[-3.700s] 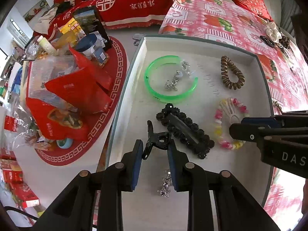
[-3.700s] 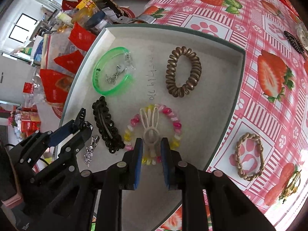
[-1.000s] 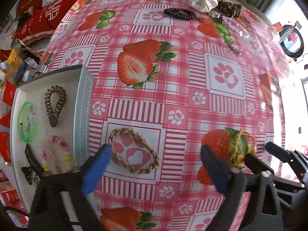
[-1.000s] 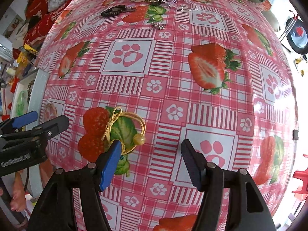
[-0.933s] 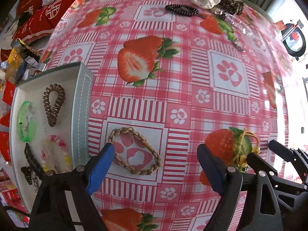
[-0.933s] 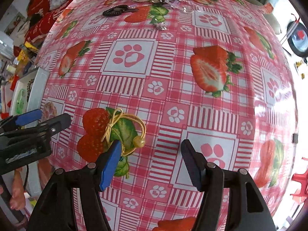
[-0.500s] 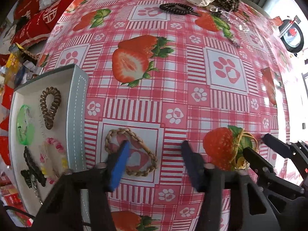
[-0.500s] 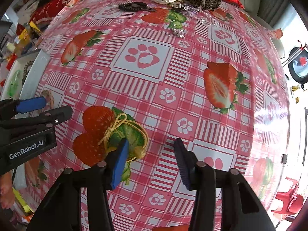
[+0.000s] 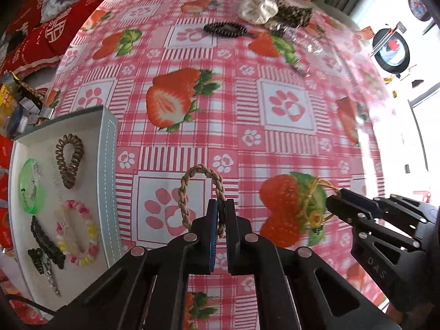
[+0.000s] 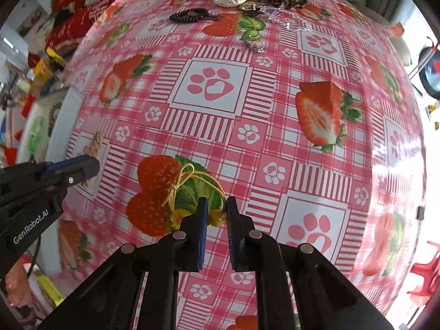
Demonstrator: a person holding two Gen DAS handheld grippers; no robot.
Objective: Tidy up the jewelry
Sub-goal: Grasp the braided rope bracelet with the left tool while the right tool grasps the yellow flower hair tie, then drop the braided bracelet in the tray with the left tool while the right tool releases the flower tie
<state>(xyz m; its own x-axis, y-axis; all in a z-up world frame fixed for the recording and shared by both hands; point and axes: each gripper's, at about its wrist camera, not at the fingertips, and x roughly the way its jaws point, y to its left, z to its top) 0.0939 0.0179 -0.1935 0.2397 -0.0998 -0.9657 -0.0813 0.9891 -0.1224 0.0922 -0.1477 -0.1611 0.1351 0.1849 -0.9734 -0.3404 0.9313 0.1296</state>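
Both grippers have just closed: the left gripper (image 9: 221, 211) pinches the braided rope bracelet (image 9: 183, 192) beside the tray (image 9: 108, 165); the right gripper (image 10: 215, 209) nips the yellow cord bracelet (image 10: 189, 184), both ready for lifting trayward.

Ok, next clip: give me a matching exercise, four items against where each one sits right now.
Items:
1. tan braided rope bracelet
2. yellow elastic cord hair tie
3. bronze spiral coil hair tie
4. white fabric scrunchie

Places:
A. far end of the tablecloth
B. inside the grey tray
C. between the left gripper fingers
D. between the right gripper fingers

Pairs: 1-C, 2-D, 3-B, 4-A
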